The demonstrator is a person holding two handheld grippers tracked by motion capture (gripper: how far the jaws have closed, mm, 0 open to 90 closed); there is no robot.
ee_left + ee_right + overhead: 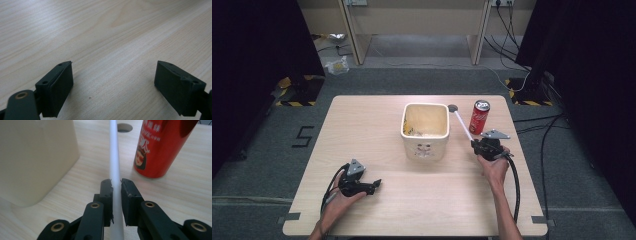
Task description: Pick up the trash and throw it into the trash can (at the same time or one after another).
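Note:
A thin white straw (463,125) (115,165) runs between the cream square bin (425,131) and the red soda can (479,117). My right gripper (475,145) (116,185) is shut on the straw's near end, its pads pressing both sides, and the straw points away toward the table's far edge. The bin's wall (35,157) stands at the left in the right gripper view and the can (160,147) at the right. At the table's front left my left gripper (374,185) (113,86) rests in a hand, jaws wide open over bare wood with nothing between them.
A light wooden table (412,200) carries everything. A round cable hole (452,107) (124,127) lies behind the bin near the can. Cables and desk legs stand on the grey floor beyond the far edge. A black cable (515,185) trails from the right gripper.

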